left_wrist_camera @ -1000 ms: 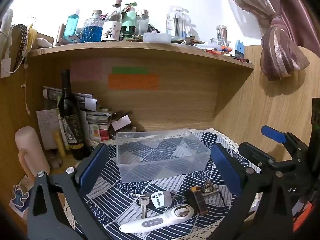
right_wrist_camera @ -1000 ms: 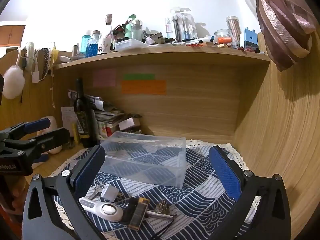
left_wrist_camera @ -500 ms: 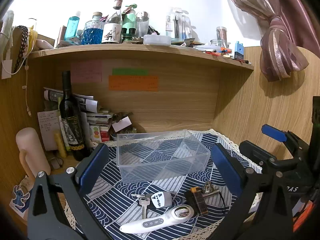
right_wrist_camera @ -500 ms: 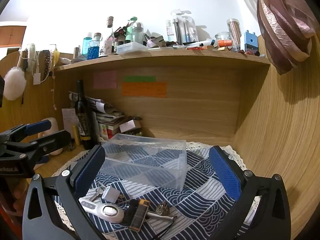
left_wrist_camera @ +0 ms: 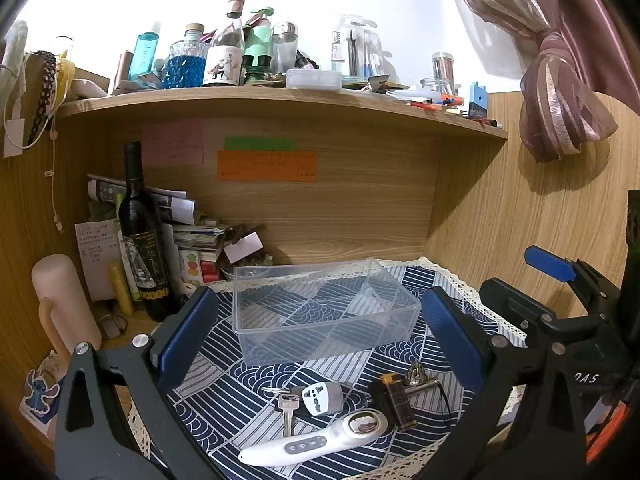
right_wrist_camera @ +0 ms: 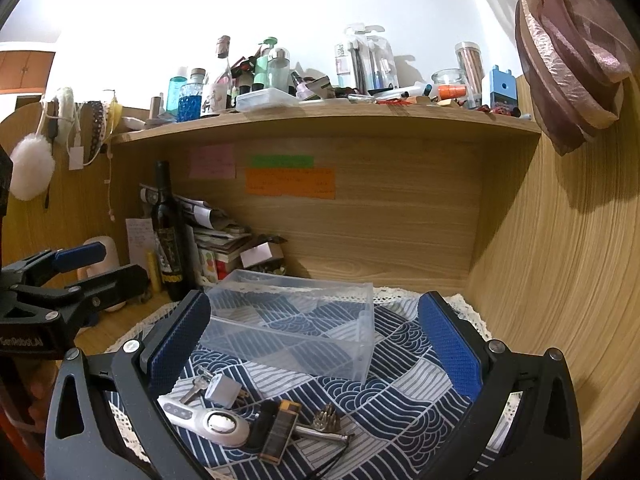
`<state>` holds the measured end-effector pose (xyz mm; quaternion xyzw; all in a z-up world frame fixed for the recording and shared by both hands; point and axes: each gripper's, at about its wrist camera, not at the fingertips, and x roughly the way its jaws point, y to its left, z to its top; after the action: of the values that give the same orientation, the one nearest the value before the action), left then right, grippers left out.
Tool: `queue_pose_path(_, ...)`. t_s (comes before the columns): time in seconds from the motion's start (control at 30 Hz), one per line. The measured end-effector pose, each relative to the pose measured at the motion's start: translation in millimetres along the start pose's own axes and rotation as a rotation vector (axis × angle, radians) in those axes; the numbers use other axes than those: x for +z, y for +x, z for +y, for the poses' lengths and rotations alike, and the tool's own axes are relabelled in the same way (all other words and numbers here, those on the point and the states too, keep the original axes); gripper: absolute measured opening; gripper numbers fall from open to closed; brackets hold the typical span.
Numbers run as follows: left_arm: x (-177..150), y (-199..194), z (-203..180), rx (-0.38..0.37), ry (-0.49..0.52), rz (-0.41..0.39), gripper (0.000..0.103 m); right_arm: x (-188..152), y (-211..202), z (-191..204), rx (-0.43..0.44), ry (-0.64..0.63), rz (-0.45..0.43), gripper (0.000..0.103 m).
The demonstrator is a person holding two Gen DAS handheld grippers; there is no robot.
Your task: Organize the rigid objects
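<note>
A clear plastic box (left_wrist_camera: 324, 312) (right_wrist_camera: 296, 332) with dividers stands empty on a blue wave-patterned cloth (left_wrist_camera: 224, 400) (right_wrist_camera: 404, 392). In front of it lie a key (left_wrist_camera: 287, 410) (right_wrist_camera: 193, 389), a white travel adapter (left_wrist_camera: 320, 398) (right_wrist_camera: 222, 390), a white handheld device with a round head (left_wrist_camera: 316, 438) (right_wrist_camera: 208, 422), a black and brown lighter-like block (left_wrist_camera: 394, 400) (right_wrist_camera: 280, 434) and a small metal tool (left_wrist_camera: 418, 376) (right_wrist_camera: 326, 426). My left gripper (left_wrist_camera: 316, 332) is open and empty above them. My right gripper (right_wrist_camera: 312, 336) is open and empty too.
A dark wine bottle (left_wrist_camera: 142, 236) (right_wrist_camera: 168, 232), stacked papers and small boxes (left_wrist_camera: 192, 240) and a pink cylinder (left_wrist_camera: 64, 304) crowd the back left. A shelf (left_wrist_camera: 280, 100) overhead carries several bottles and jars. Wooden walls close the back and right (right_wrist_camera: 560, 280).
Both views have tilted up very slightly. No object on the cloth has moved and both grippers stay open.
</note>
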<state>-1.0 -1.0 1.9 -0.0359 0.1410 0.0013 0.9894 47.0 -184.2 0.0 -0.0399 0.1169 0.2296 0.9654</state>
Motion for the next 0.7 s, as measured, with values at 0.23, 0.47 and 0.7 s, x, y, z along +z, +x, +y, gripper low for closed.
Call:
queue_pose_path(0.23,-0.2,-0.1,-2.3,0.006,0.006,-0.006,0.103,0.2,0.7,-1.0,0.006,0.003,0.001,0.103)
queue_pose_path(0.47,-0.5,2.0,-2.5,0.002,0.001,0.0,0.103,-0.1,0.1,-1.3,0.006,0.005,-0.004,0.103)
queue_pose_path(0.7,-0.7,2.3,-2.5,0.001,-0.002,0.001,0.103,-0.5,0.2,-3.1,0.005,0.012,-0.002,0.103)
